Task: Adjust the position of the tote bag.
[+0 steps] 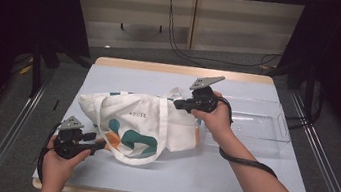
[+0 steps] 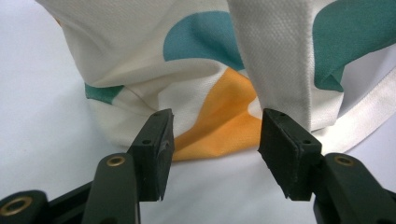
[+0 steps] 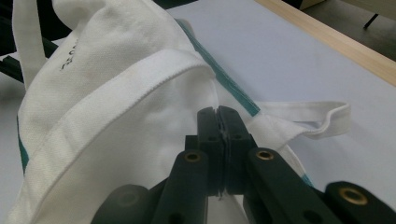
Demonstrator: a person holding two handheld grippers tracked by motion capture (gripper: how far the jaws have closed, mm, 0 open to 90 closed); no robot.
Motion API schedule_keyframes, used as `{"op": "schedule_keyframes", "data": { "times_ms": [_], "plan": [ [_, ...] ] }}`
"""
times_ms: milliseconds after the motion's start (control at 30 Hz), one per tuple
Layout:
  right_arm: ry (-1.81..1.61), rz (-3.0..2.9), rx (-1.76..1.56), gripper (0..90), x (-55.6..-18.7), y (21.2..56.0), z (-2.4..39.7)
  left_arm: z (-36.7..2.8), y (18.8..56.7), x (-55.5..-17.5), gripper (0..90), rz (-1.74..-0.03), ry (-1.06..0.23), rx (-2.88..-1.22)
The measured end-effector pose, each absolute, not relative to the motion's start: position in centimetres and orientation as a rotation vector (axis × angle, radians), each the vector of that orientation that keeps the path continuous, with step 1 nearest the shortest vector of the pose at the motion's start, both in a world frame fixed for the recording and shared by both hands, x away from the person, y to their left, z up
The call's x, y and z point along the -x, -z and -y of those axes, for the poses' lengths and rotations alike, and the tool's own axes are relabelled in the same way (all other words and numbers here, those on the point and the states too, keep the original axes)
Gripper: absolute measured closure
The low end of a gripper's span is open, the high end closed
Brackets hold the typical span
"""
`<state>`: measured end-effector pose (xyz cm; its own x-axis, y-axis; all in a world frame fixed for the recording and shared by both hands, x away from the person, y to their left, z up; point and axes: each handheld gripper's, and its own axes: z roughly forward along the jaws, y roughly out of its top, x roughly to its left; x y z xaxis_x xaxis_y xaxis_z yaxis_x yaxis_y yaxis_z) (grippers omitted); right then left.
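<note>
Right gripper [image 3: 217, 112] is clamped tight, jaws pressed together at the tote bag's [image 1: 139, 122] top hem; a thin pinch of cloth is probably between them, but the right gripper view doesn't show fabric in the seam clearly, so can't confirm a hold. Left gripper [image 2: 215, 135] is released, jaws standing apart on either side of the bag's lower corner, orange patch [image 2: 224, 126] between them, pads not pressing. The bag lies on its side mid-table on the pale mat [image 1: 228, 175], mouth toward the right hand, one strap [image 3: 308, 116] trailing flat on the mat, another looped over the printed face. Judgement: light, soft canvas, floppy, will sag and fold when lifted, not fragile or slippery; best hold is the stitched hem or strap webbing, not loose panel. A clear plastic tray [image 1: 265, 124] sits just beyond the right hand. Right hand [image 1: 213, 117] reaches in from the right, forearm angled across the table, gripper pointing left and level at the bag's mouth. Left hand [image 1: 62, 154] is low at the near left edge, gripper pointing right at the bag's bottom.
</note>
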<state>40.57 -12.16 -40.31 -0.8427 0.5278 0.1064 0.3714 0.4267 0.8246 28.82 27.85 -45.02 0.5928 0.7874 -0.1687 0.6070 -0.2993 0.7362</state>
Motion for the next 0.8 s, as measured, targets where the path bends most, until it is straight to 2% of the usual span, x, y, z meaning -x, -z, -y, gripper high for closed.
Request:
{"op": "schedule_keyframes", "data": {
  "times_ms": [800],
  "plan": [
    [-1.463,-2.429,-0.829,88.9,-39.4,37.6,13.4,-28.4,43.5,-28.4,43.9,-1.135,-0.303,-2.015]
  ]
}}
